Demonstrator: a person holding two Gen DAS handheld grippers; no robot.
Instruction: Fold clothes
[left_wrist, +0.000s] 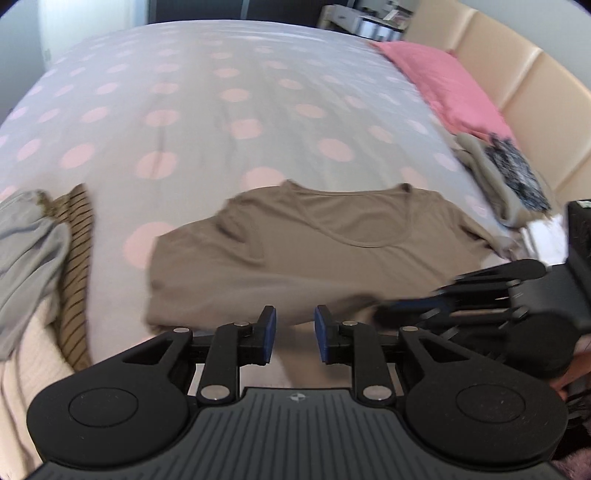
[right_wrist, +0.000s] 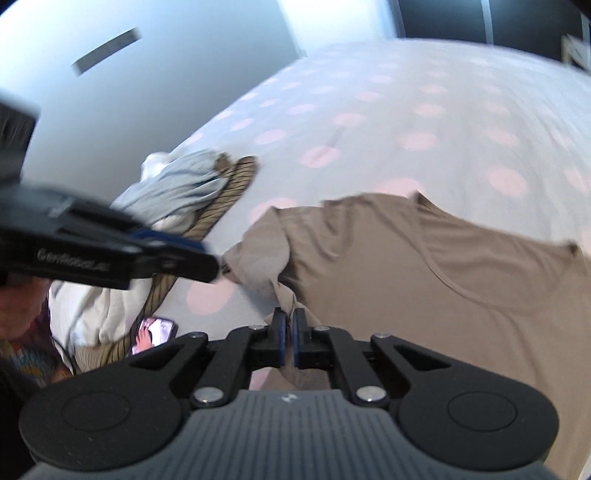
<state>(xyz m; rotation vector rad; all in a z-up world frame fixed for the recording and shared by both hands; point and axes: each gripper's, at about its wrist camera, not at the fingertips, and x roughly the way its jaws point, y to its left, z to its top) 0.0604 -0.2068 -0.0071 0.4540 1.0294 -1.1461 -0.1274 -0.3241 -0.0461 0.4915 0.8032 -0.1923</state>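
Right gripper (right_wrist: 289, 325) pinches a fold of the brown shirt (right_wrist: 424, 280) on the dotted bed (right_wrist: 406, 110).
Left gripper (left_wrist: 294, 326) hovers at the shirt's near edge, jaws partly apart, holding nothing; unfolded clothes (left_wrist: 33, 240) lie beside.

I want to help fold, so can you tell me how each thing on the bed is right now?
Brown shirt: spread on the bed, partly folded, neckline showing.
Left tongs: open, nothing between them.
Right tongs: shut on a fold of the brown shirt.
Pile of clothes: crumpled, not folded.
Stack of clothes: folded, by the pink pillow.
Phone: screen lit.
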